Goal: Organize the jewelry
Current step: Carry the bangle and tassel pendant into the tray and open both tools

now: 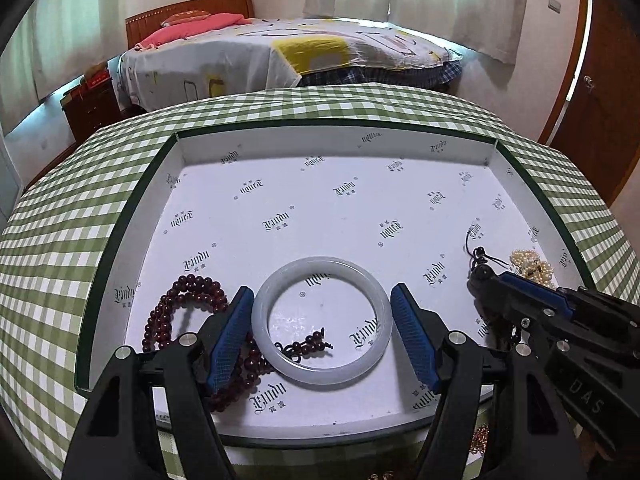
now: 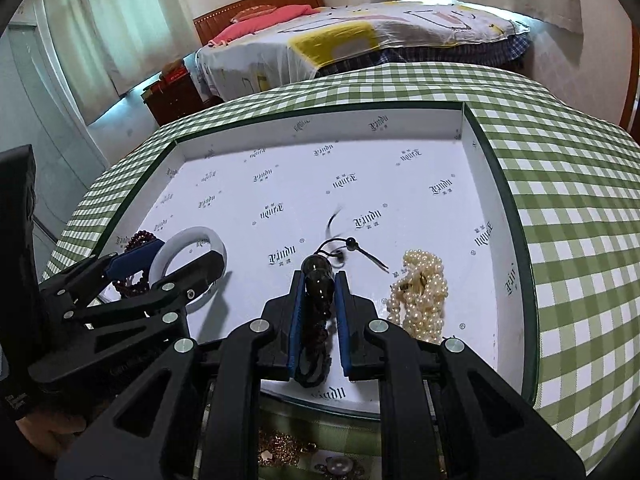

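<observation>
A white, green-edged box lid (image 1: pixel 132 216) lies on the checked tablecloth. In it lie a pale jade bangle (image 1: pixel 322 322), dark red prayer beads (image 1: pixel 176 308) and a pile of pearls (image 2: pixel 422 296). My left gripper (image 1: pixel 322 312) is open, its blue pads either side of the bangle, not gripping it. My right gripper (image 2: pixel 318 300) is shut on a dark bead bracelet with a black cord tassel (image 2: pixel 318 284), held low over the lid beside the pearls. The right gripper also shows in the left wrist view (image 1: pixel 480 276).
Gold-coloured jewelry (image 2: pixel 280 452) and a small round pendant (image 2: pixel 340 466) lie on the tablecloth (image 2: pixel 580 200) near the lid's front edge. A bed (image 1: pixel 280 52) stands behind the table, a wooden door (image 1: pixel 600 100) at the right.
</observation>
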A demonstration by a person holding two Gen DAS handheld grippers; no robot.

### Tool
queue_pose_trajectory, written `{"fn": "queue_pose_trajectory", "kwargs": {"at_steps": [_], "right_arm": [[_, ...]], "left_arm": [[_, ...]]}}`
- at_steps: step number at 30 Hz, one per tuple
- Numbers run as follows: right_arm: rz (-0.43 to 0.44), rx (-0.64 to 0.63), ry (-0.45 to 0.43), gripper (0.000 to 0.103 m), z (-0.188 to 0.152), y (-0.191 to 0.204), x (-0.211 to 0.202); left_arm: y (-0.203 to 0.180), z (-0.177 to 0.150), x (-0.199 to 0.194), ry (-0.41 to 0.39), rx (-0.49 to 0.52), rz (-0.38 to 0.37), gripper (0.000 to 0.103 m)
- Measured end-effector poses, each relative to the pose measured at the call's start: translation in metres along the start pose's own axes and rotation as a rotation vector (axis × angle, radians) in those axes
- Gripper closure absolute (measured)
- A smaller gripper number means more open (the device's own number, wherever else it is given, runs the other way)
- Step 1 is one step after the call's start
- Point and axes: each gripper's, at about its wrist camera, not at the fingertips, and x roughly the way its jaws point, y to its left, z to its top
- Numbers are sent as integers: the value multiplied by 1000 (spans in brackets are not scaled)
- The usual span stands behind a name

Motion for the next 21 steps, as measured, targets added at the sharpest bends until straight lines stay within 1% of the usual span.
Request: {"fn": "queue_pose_trajectory", "kwargs": {"at_steps": [3,4,5,6,8,14,21], "right_arm": [[1,-2,-4,84,0,0,-2],[3,0,-6,81,0,0,-3],[9,5,-11,75,0,-1,-4],[11,10,-15,73,0,-2,-5],[12,18,-22,72,-1,-4,-9],[6,31,-44,71,-1,-7,-23],[-10,18,-93,71,-4,-5,-53]], "left_arm": [[0,0,-1,1,5,0,34],[-1,0,-1,1,7,-1,34],[-1,0,-1,-2,7,-3,34],[-1,0,-2,-6,7,-7,33],[-2,-1,-3,-6,4,-17,29],[-1,-1,-9,-9,-3,-29,29],[5,2,-38,-67,-29,-41,29]]}}
